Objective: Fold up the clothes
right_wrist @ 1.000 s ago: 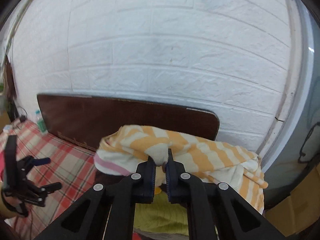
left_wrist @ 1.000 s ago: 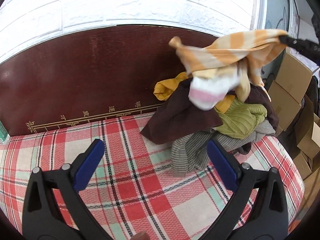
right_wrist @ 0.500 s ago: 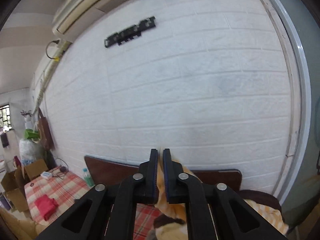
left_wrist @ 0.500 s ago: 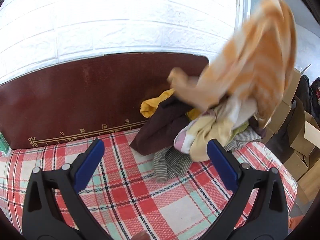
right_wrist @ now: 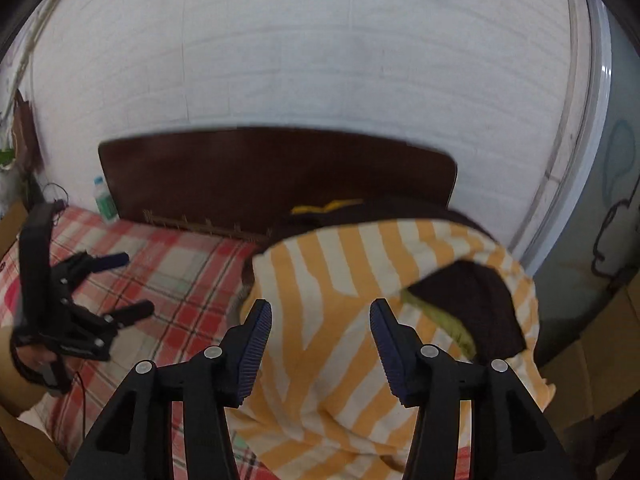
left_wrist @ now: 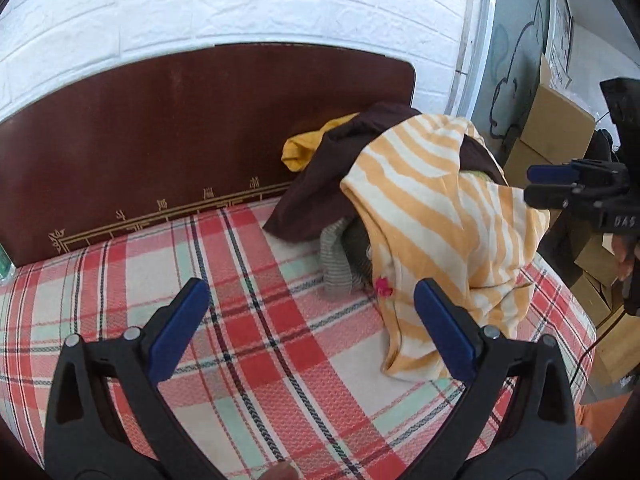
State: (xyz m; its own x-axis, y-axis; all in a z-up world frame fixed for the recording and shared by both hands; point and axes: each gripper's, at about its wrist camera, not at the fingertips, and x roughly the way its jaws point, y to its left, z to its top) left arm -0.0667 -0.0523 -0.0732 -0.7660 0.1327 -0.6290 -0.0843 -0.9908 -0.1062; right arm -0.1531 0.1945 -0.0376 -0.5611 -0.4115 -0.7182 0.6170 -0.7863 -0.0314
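An orange-and-white striped garment (left_wrist: 432, 204) lies draped over a pile of clothes (left_wrist: 316, 184) at the right end of the plaid bed (left_wrist: 248, 320); it also shows in the right wrist view (right_wrist: 340, 320). My left gripper (left_wrist: 308, 328) is open and empty above the bed, left of the garment's lower edge. My right gripper (right_wrist: 320, 344) is open and empty just above the garment; it shows at the right edge of the left wrist view (left_wrist: 532, 186). The left gripper shows at the left of the right wrist view (right_wrist: 128, 284).
A dark wooden headboard (left_wrist: 180, 132) stands against the white brick wall (left_wrist: 240, 0). Cardboard boxes (left_wrist: 556, 128) are stacked right of the bed. A plastic bottle (right_wrist: 102, 200) stands at the headboard's left end.
The right gripper held the striped garment up high, then opened. The garment dropped and now lies draped over the pile. The left gripper stayed open and turned slightly right.
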